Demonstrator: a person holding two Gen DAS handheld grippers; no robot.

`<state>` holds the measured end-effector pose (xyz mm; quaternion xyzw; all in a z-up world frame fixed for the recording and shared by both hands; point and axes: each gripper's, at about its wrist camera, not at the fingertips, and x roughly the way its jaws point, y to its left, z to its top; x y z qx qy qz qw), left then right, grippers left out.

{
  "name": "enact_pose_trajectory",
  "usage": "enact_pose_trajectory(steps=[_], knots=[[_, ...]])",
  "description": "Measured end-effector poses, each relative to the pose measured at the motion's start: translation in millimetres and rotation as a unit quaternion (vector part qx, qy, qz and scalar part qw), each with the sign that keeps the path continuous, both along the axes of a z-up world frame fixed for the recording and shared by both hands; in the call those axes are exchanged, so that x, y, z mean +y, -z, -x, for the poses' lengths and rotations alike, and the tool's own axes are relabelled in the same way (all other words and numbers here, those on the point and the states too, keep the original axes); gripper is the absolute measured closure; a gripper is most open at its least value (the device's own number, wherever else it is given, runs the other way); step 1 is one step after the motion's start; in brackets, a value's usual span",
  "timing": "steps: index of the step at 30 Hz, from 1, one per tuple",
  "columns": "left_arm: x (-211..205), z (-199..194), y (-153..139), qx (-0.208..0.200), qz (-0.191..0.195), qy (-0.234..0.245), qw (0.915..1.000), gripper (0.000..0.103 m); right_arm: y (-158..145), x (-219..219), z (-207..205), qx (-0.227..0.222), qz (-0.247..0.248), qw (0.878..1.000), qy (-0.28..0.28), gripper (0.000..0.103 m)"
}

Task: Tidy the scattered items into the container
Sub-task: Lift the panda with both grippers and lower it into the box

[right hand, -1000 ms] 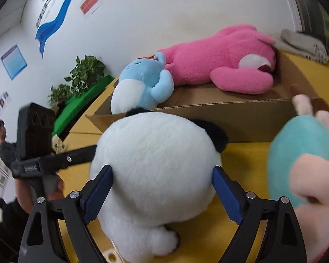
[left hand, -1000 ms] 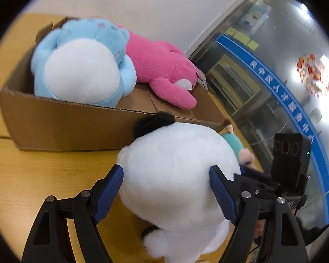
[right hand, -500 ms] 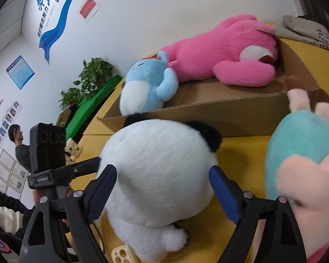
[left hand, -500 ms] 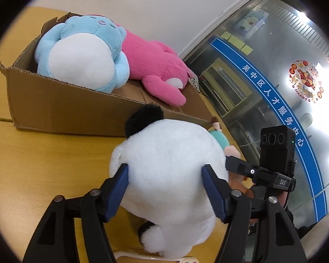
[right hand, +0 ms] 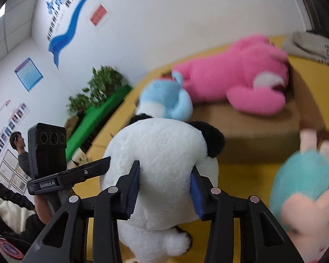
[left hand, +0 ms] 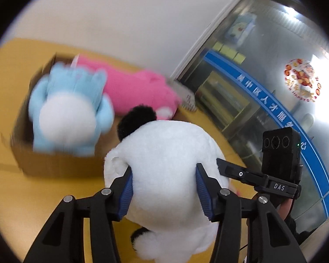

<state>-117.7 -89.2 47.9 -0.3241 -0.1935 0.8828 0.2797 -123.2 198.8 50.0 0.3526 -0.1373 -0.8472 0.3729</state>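
A white panda plush [left hand: 164, 151] with black ears hangs above the yellow table, held from two sides. My left gripper [left hand: 163, 175] is still closing, its blue pads sunk into the plush's sides. In the right wrist view the same panda plush [right hand: 160, 149] is squeezed by my right gripper [right hand: 164, 175], whose jaws are also closing on it. Behind it stands the open cardboard box [left hand: 54, 166], with a blue plush [left hand: 70, 109] and a pink plush [left hand: 138, 89] inside. A teal and pink plush [right hand: 302, 186] lies on the table to the right.
A grey cloth [right hand: 311, 46] lies on the table behind the cardboard box [right hand: 252, 138]. A potted plant [right hand: 98, 87] and a green bench stand at the left wall, where a person [right hand: 19, 149] is standing. A glass partition [left hand: 274, 87] runs along the other side.
Both grippers have narrowed onto the panda plush and lifted it up off the table. The box now sits lower and farther off in both views.
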Motion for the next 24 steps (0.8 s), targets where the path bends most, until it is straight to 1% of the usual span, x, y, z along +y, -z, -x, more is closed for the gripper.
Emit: enact_pose_trajectory(steps=[3,6,8,10,11,14,16,17,18,20,21,24], knots=[[4.7,25.3,-50.2,0.059,0.023,0.004,0.9980,0.052,-44.1,-1.8,15.4,0.064,-0.005,0.998,0.007,0.058],[6.1,69.5,-76.9,0.088,0.033,0.000,0.9956,0.052,-75.7,-4.2,56.1,0.106,-0.007,0.994,0.019,0.058],[3.6,101.5,-78.7,0.089,0.034,-0.004,0.9955,0.052,-82.8,-6.7,86.3,0.118,-0.015,0.993,0.023,0.058],[0.0,135.5,-63.2,0.065,0.039,-0.007,0.9971,0.052,-75.1,-10.1,119.3,0.110,-0.031,0.993,0.023,0.058],[-1.6,149.3,-53.5,0.052,0.041,-0.009,0.9978,0.052,-62.5,-12.6,138.5,0.094,-0.040,0.995,0.022,0.058],[4.6,182.8,3.2,-0.027,0.072,-0.010,0.9970,0.052,-16.2,-17.6,171.4,0.020,-0.070,0.997,0.021,0.058],[13.1,188.8,36.9,-0.070,0.091,-0.006,0.9934,0.052,21.2,-22.9,180.5,-0.031,-0.097,0.995,0.024,0.058],[16.9,185.6,43.2,-0.062,0.103,-0.009,0.9927,0.052,30.2,-24.1,181.4,-0.040,-0.101,0.994,0.024,0.058],[18.1,182.1,43.1,-0.052,0.108,-0.013,0.9927,0.052,32.9,-23.7,180.5,-0.041,-0.098,0.994,0.025,0.057],[15.2,181.1,41.0,-0.055,0.099,-0.016,0.9934,0.052,27.7,-22.8,181.5,-0.044,-0.099,0.994,0.027,0.053],[13.9,182.6,40.7,-0.059,0.099,-0.012,0.9933,0.052,22.8,-23.2,181.0,-0.040,-0.103,0.994,0.029,0.050],[12.2,183.0,41.0,-0.061,0.106,0.000,0.9926,0.049,4.6,-24.4,177.3,-0.014,-0.112,0.993,0.036,0.047]])
